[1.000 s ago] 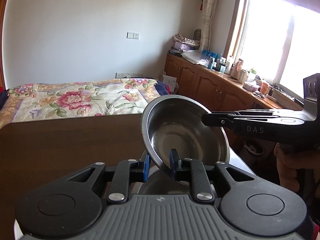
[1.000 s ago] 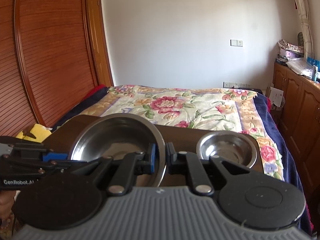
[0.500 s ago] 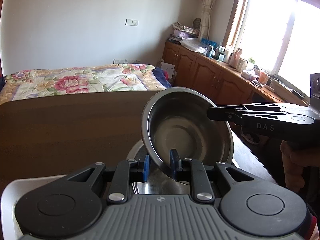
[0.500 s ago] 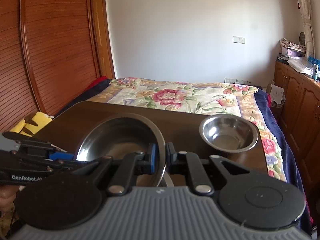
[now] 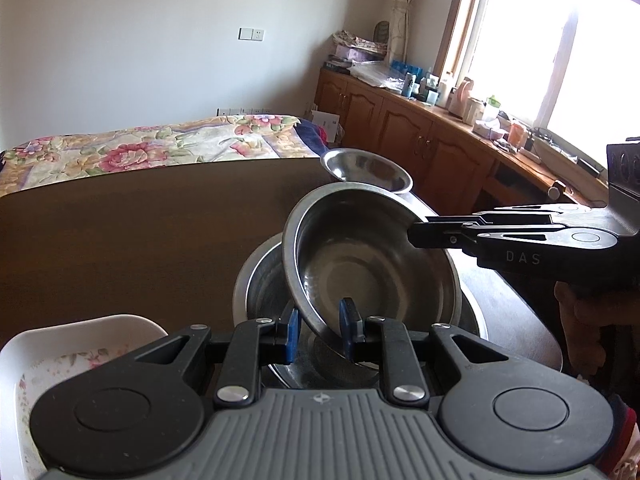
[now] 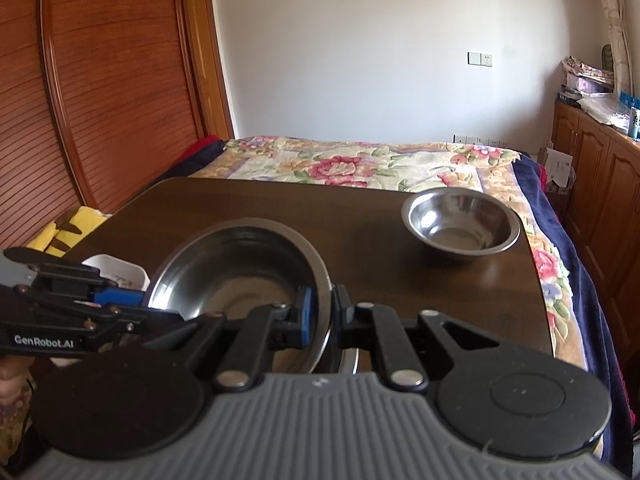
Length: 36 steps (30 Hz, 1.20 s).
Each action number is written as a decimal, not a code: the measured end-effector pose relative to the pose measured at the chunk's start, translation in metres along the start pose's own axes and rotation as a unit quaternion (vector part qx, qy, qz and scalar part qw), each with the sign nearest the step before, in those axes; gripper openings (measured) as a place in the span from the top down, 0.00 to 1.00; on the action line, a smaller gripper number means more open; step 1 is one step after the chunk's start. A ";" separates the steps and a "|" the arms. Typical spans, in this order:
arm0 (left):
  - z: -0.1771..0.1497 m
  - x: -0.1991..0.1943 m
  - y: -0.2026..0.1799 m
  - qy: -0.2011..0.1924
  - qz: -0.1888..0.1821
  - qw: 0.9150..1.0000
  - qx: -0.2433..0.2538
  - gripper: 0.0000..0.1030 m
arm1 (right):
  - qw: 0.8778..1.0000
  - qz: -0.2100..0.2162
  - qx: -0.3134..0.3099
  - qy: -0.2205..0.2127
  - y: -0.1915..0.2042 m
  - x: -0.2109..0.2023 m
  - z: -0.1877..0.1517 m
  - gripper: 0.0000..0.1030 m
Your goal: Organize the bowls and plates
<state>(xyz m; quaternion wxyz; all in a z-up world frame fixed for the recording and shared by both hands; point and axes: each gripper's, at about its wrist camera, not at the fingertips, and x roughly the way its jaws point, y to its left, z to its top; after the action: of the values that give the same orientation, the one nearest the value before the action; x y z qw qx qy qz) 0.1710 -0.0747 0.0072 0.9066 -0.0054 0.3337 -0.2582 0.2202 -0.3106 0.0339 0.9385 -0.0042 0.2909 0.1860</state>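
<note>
**Both grippers hold one steel bowl above a larger bowl**

In the left wrist view, the left gripper (image 5: 318, 330) is at 6 o'clock, at the bottom of the picture. Its two blue pads are pressed on the near rim of the held steel bowl (image 5: 372, 264), one pad outside and one pad inside. This bowl is tilted, with its open side turned to the camera. The right gripper (image 5: 416, 232) comes in from 3 o'clock and pinches the far right rim of the same bowl. A hand (image 5: 588, 312) is visible under its body, at about 4 o'clock.

Directly under the tilted bowl sits a larger steel bowl (image 5: 260, 288) on the dark wooden table (image 5: 120, 240). I cannot tell if the two bowls touch. At 8 o'clock, near the left gripper, stands a white dish (image 5: 60, 352) with a flower pattern inside.

In the right wrist view, the right gripper (image 6: 322, 314) closes on the rim of the held steel bowl (image 6: 236, 276), and the left gripper (image 6: 160, 312) reaches the bowl from 9 o'clock.

Farther away, a small steel bowl (image 6: 460, 226) stands upright and alone near the far right corner of the table, at about 2 o'clock, well apart from the other bowls. Behind the table is a bed with a flowered cover (image 6: 360, 160), and wooden cabinets (image 5: 400, 128) stand along the wall below the window.
</note>
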 end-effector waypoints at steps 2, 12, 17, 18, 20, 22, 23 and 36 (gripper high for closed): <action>0.000 0.001 0.000 0.002 0.002 1.000 0.002 0.78 | 1.000 0.001 0.001 0.002 0.000 0.001 -0.002 0.87; -0.002 0.008 0.001 0.011 0.012 1.000 0.004 0.75 | 1.000 -0.002 -0.017 0.009 0.007 0.007 -0.008 0.87; -0.003 0.010 -0.003 0.013 0.015 1.000 0.009 0.74 | 1.000 -0.002 -0.021 0.013 0.007 0.009 -0.010 0.87; -0.003 0.010 -0.003 0.013 0.015 1.000 0.009 0.73 | 1.000 -0.002 -0.021 0.015 0.007 0.009 -0.011 0.87; -0.003 0.011 -0.002 0.014 0.016 1.000 0.010 0.73 | 1.000 -0.001 -0.022 0.017 0.007 0.011 -0.012 0.87; -0.003 0.011 -0.003 0.013 0.017 1.000 0.009 0.73 | 1.000 0.000 -0.023 0.018 0.008 0.011 -0.012 0.87; -0.003 0.011 -0.003 0.014 0.017 1.000 0.010 0.73 | 1.000 -0.001 -0.024 0.018 0.008 0.011 -0.013 0.87; -0.003 0.009 -0.003 0.010 0.023 1.000 0.016 0.69 | 0.999 0.000 -0.031 0.014 0.010 0.010 -0.013 0.87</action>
<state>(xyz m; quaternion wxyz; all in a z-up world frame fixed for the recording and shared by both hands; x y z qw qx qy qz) 0.1737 -0.0808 -0.0002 0.9087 0.0190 0.3391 -0.2426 0.2175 -0.2989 0.0186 0.9337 -0.0357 0.2985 0.1944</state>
